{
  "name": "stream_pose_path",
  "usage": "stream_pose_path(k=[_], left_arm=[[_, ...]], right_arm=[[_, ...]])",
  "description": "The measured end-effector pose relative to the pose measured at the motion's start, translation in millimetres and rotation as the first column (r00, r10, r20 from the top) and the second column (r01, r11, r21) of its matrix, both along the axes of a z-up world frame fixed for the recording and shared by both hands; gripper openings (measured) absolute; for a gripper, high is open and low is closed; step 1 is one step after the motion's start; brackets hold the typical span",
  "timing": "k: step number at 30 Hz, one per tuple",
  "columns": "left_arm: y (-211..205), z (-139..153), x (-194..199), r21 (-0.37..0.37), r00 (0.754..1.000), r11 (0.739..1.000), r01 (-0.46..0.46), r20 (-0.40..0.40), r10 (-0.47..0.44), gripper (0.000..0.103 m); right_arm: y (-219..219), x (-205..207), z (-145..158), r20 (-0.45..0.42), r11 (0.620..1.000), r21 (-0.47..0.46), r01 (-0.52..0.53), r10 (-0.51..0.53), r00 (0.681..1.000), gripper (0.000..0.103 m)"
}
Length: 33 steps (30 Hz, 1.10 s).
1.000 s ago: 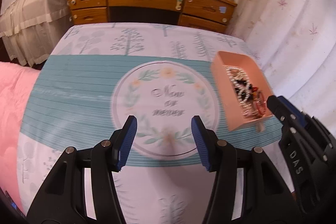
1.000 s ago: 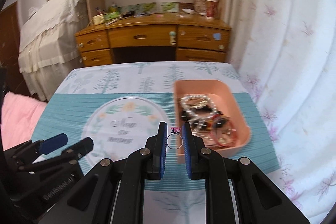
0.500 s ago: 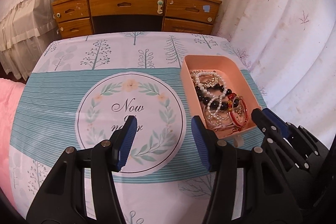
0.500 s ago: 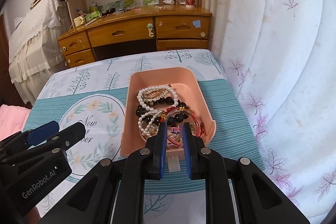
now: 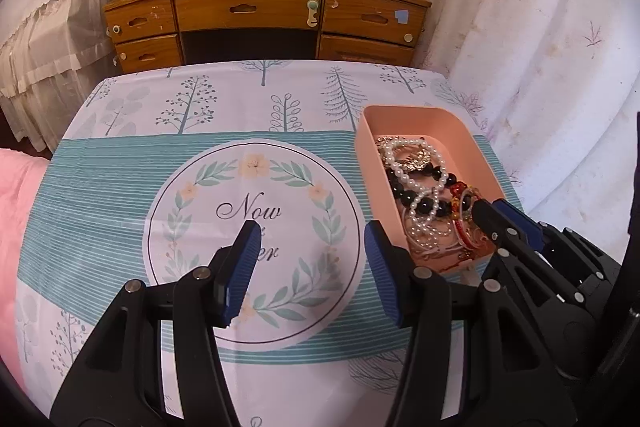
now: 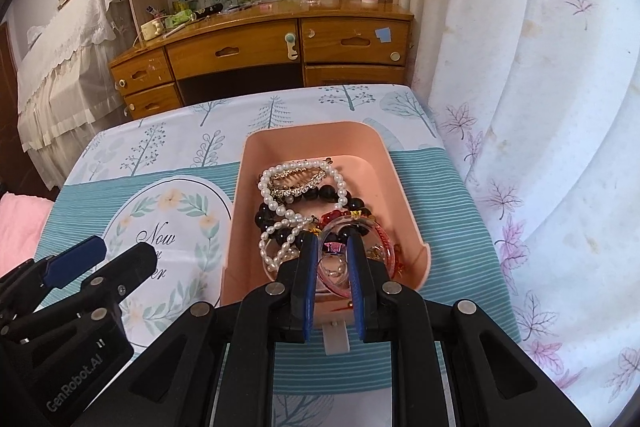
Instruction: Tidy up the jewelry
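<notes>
On the bedroom tablecloth (image 5: pixel 120 179), our right gripper (image 6: pixel 333 247) pinches a ring (image 6: pixel 333 248) directly over the tray (image 6: pixel 240 211); left gripper (image 5: pixel 308 243) gapes empty.

My grippers' pads (image 5: pixel 240 271) are dark blue on black frames. At one o'clock, the peach-pink tray (image 6: pixel 400 187) holds white pearls (image 6: pixel 266 195), black beads (image 6: pixel 326 191). Tablecloth (image 5: pixel 100 187): teal stripes, printed trees, leafy wreath.
</notes>
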<state>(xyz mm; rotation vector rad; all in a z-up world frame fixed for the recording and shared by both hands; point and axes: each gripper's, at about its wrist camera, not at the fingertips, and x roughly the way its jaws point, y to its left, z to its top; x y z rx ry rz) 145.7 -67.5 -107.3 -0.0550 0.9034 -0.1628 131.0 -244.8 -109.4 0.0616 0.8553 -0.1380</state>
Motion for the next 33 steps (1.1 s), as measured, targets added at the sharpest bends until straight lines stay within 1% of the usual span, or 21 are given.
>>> stream_pose_path(k=[5, 8, 13, 14, 19, 22, 27, 30, 33], left_arm=[[4.8, -0.7, 6.3, 0.002, 1.000, 1.000, -0.014, 0.004, 0.014, 0.051], [8.5, -2.3, 9.0, -0.003, 1.000, 1.000, -0.020, -0.009, 0.020, 0.051], [13.4, -5.3, 10.5, -0.005, 0.999, 0.999, -0.031, -0.034, 0.031, 0.051], [13.8, -5.4, 10.2, -0.007, 0.999, 1.000, -0.031, -0.038, 0.030, 0.051], [14.4, -2.1, 1.1, 0.009, 0.999, 0.999, -0.032, -0.035, 0.033, 0.051], [16.3, 0.3, -9.6, 0.008, 0.999, 0.999, -0.032, -0.033, 0.032, 0.057], [22.2, 2.6, -30.5, 0.009, 0.998, 0.999, -0.037, -0.041, 0.037, 0.059], [28.0, 4.4, -45.0, 0.001, 0.997, 0.999, -0.037, -0.064, 0.037, 0.064], [34.7, 13.5, -62.8, 0.022, 0.998, 0.998, -0.050, -0.047, 0.051, 0.070]], right_arm=[[9.2, 13.2, -8.5, -0.027, 1.000, -0.006, -0.018, 0.018, 0.999, 0.016], [15.3, 17.9, -11.8, -0.035, 0.999, -0.005, -0.032, 0.032, 0.999, 0.023], [21.0, 18.8, -11.3, -0.023, 0.999, -0.009, -0.032, 0.031, 0.999, 0.035], [20.8, 17.7, -10.4, -0.020, 0.999, -0.004, -0.032, 0.032, 0.999, 0.036], [23.1, 6.8, -1.6, -0.017, 1.000, 0.001, -0.031, 0.031, 0.999, 0.036], [23.5, -2.8, 3.4, -0.022, 0.999, 0.009, -0.031, 0.031, 0.999, 0.037], [27.3, -25.6, 8.5, -0.028, 0.999, 0.022, -0.041, 0.042, 0.999, 0.037], [29.4, -41.2, 10.2, -0.038, 0.997, 0.041, -0.058, 0.059, 0.998, 0.037], [33.5, -60.0, 14.5, -0.044, 0.997, 0.045, -0.068, 0.070, 0.997, 0.037]])
